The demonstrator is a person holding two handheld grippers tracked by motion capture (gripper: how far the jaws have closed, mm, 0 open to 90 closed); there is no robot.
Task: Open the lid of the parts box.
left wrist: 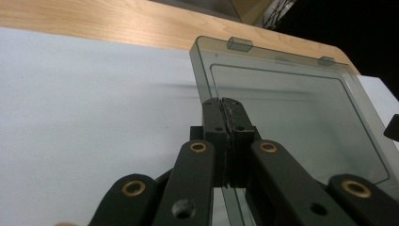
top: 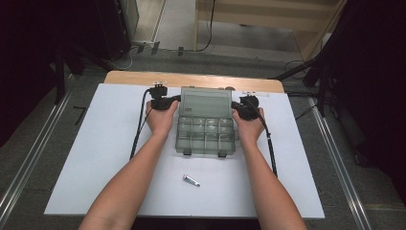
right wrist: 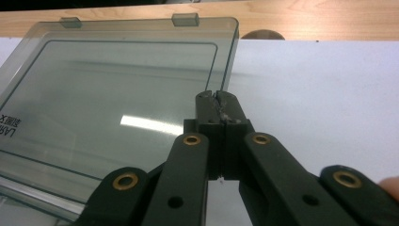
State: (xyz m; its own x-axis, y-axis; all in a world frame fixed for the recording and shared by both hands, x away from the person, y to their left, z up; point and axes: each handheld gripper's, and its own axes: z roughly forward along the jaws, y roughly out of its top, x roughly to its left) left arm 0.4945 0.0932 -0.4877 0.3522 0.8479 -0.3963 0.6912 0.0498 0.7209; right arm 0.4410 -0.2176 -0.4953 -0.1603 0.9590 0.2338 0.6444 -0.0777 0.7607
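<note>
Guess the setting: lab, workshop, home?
Probably a lab recording rig. A white sheet covers a wooden table, cables run over the floor, dark stands and metal rails flank it. An open organiser box sits mid-table.

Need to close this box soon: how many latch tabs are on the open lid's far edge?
2. One latch tab sits toward the lid's left end, the other latch tab toward its right end, both along the far edge.

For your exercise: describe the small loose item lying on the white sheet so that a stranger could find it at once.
Start at the white sheet covering the table, then find the smoky plastic organiser box between the two hands. Nearer the person, between the forearms, lies a small silvery metal piece, the only loose item on the sheet.
</note>
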